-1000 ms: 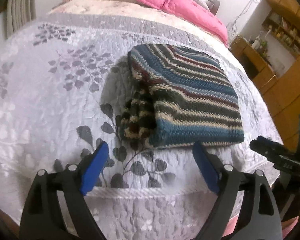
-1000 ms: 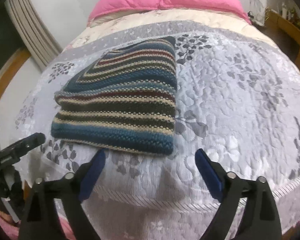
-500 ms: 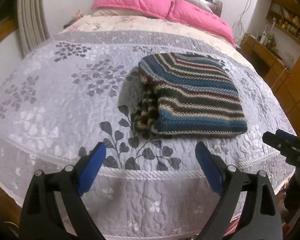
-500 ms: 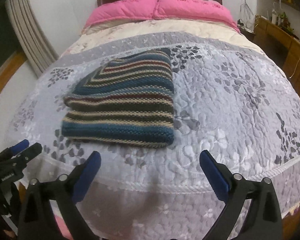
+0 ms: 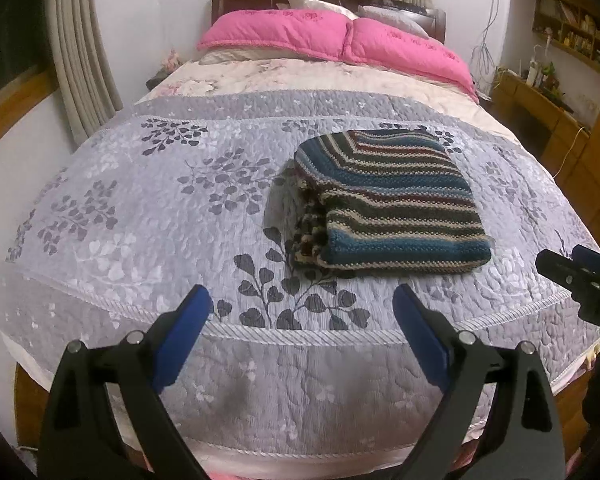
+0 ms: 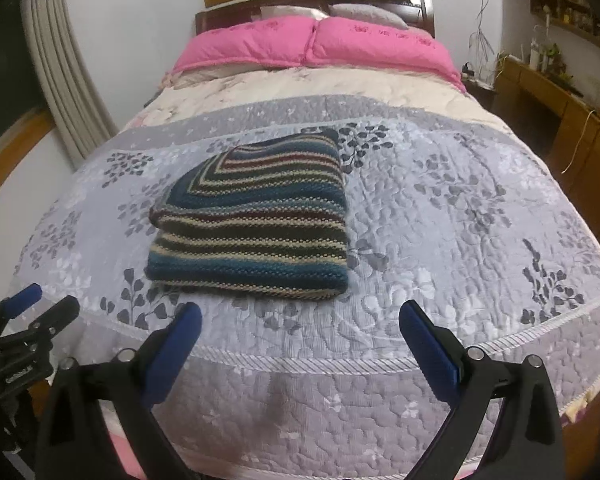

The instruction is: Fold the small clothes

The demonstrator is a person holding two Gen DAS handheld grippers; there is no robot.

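On the bed's grey quilt (image 5: 140, 216) lies the folded striped sweater (image 5: 388, 204), near the foot edge; left tool (image 5: 298, 312) and right tool (image 6: 300, 328) both released, empty, short of it

Folded sweater (image 5: 392, 204) on quilt (image 5: 140, 216), pillows (image 5: 332, 36) behind.

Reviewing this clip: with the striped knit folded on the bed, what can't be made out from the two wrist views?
- Striped knit: its inner layers and garment type, hidden by its own top layer in both views.
- Shelf items: too small and blurred, at the fisheye rim.
- Right gripper in the left wrist view: cut off by the frame edge.
- Floor before the quilt: hidden by the open left gripper and its mount.
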